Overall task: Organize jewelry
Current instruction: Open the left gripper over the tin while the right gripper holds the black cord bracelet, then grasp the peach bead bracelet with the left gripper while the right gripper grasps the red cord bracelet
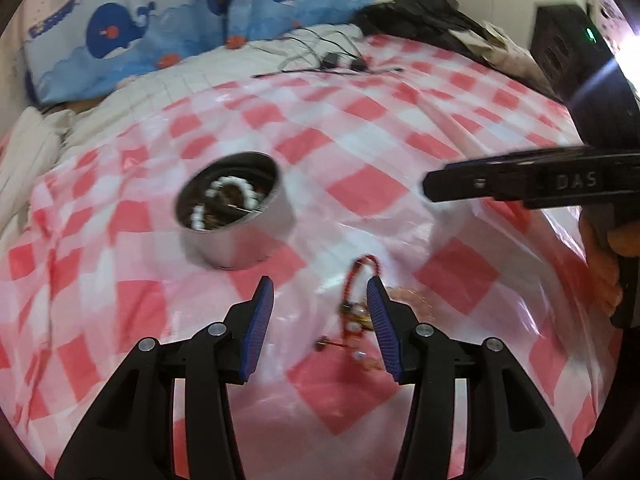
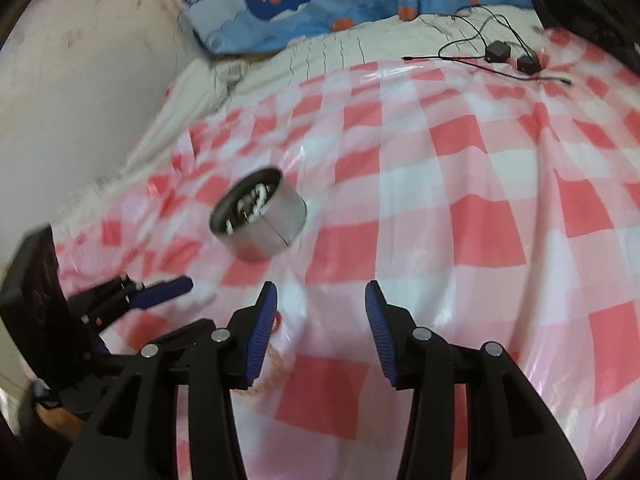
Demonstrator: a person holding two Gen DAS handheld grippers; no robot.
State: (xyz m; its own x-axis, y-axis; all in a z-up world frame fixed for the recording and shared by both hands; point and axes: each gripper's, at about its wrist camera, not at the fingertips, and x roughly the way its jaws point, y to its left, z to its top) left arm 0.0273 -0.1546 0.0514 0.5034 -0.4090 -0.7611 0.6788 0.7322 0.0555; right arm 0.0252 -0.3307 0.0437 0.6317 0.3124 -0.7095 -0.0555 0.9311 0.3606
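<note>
"DAS" on right tongs (image 1: 436,188), black arm.

The left gripper (image 1: 320,292) is seen from behind, its jaws apart over a pink-and-white checked plastic sheet (image 1: 360,184) spread on a bed. A red beaded bracelet (image 1: 354,300) lies on the sheet just inside the right blue pad (image 1: 382,332), unpinched. A round metal tin (image 1: 236,220) holding a white bead bracelet (image 1: 236,200) is set further back. The right gripper (image 1: 520,184) enters from the right edge. Black cables (image 1: 332,58) lie near a whale-patterned cloth (image 1: 180,12).
</note>
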